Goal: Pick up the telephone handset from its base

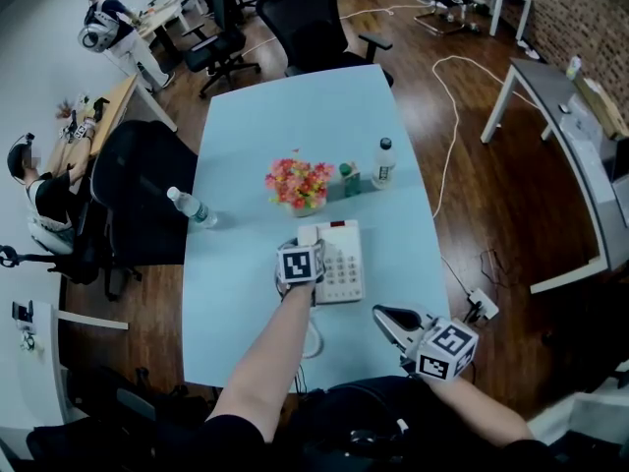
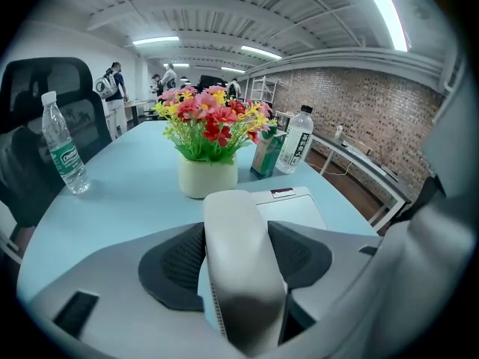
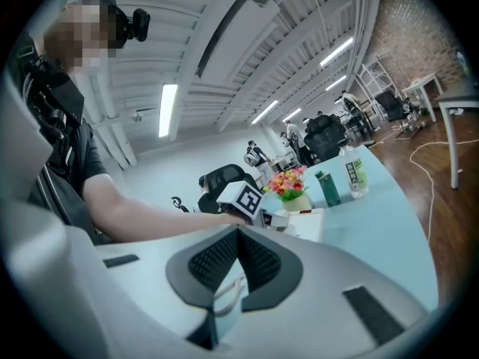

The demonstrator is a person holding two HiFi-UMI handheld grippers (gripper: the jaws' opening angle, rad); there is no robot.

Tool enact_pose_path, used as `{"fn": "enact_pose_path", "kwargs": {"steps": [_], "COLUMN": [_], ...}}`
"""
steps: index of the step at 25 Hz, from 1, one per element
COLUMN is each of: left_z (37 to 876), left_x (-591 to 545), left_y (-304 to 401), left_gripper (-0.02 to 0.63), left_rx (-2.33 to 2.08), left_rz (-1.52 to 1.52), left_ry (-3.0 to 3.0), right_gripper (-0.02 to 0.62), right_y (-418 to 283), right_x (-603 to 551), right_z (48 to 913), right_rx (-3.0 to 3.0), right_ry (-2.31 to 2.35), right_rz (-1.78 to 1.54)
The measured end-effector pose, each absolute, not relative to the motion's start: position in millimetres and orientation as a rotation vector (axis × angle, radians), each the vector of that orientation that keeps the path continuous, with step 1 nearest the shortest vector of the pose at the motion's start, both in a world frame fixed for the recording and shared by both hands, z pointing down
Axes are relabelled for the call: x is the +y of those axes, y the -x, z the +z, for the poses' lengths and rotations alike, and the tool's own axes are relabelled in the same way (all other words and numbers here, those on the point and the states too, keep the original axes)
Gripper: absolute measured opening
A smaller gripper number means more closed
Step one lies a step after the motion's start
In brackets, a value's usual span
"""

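Observation:
A white desk telephone [image 1: 341, 264] sits on the pale blue table [image 1: 246, 293]. Its handset [image 2: 238, 264] rests on the left side of the base [image 2: 293, 204]. My left gripper [image 2: 236, 238] points down over the handset, and both dark pads lie against its sides. From the head view the left gripper [image 1: 299, 264] covers most of the handset. My right gripper [image 1: 381, 315] hovers off the table's near right corner with its jaws together and nothing between them. In the right gripper view the right gripper [image 3: 238, 234] faces the phone, and a coiled cord [image 3: 224, 294] shows beyond its pads.
A pot of red and pink flowers [image 1: 298, 185] stands just behind the phone, with a green carton [image 1: 350, 179] and a water bottle [image 1: 384, 162] to its right. Another bottle [image 1: 190, 207] stands near the table's left edge. Black office chairs [image 1: 138, 195] stand around the table.

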State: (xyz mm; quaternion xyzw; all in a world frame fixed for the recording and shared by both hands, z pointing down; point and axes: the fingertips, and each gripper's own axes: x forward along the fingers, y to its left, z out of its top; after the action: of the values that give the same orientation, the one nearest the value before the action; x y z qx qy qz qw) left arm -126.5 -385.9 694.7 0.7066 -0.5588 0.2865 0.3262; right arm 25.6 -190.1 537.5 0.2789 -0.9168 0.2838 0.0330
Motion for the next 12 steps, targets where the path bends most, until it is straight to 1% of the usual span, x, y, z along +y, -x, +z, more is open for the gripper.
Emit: {"fn": "enact_pose_path", "kwargs": {"steps": [12], "left_z": [626], "left_x": [-370], "left_y": [134], "left_gripper": [0.245], "left_rx": [-1.443], "left_rz": [0.459], "left_ry": [-1.931], "right_gripper": [0.018], "right_y": [-11], "right_x": [-182], "right_z": [519], "right_rx": [-2.858], "right_ry": [-0.841], "right_rz": [0.817]}}
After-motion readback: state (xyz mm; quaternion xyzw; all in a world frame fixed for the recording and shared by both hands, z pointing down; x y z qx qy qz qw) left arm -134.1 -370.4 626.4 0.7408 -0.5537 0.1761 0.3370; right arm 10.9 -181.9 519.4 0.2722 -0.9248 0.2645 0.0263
